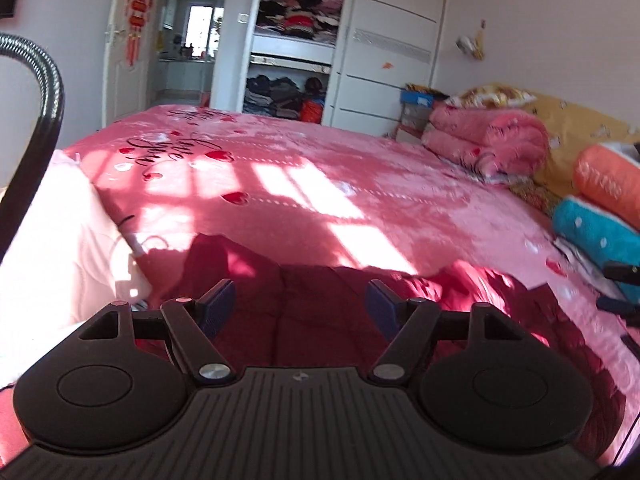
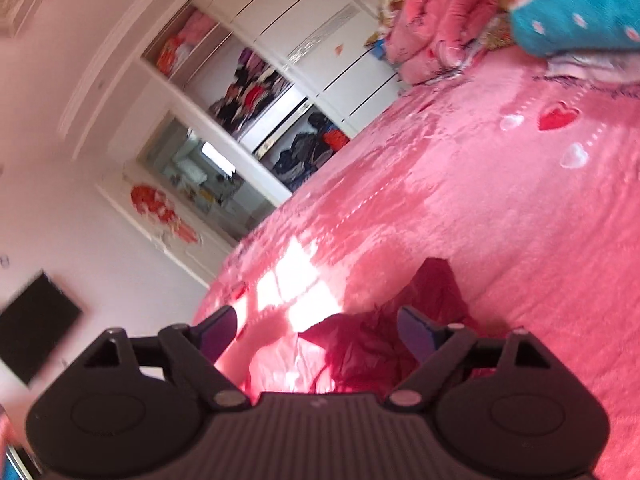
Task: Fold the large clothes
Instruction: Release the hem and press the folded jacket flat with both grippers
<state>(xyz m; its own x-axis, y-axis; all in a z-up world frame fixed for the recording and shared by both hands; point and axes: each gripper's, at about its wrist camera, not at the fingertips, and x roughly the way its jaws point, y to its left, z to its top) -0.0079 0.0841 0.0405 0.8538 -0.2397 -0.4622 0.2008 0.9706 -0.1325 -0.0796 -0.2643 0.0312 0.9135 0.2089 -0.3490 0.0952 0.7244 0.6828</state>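
Note:
A dark red garment (image 1: 320, 304) lies crumpled on the pink bed cover (image 1: 320, 176) near the bed's front edge. My left gripper (image 1: 300, 304) is open and empty, just above the garment's middle. In the right wrist view the same red garment (image 2: 368, 344) lies bunched under my right gripper (image 2: 316, 332), which is open and empty and tilted. The right gripper's black tips (image 1: 620, 288) show at the right edge of the left wrist view.
A white quilted blanket (image 1: 52, 248) lies at the left. Folded pink blankets (image 1: 484, 140), an orange cushion (image 1: 608, 180) and a teal blanket (image 1: 596, 236) are stacked at the right. A wardrobe (image 1: 296, 40) stands behind the bed. A black flexible arm (image 1: 36, 120) curves at the left.

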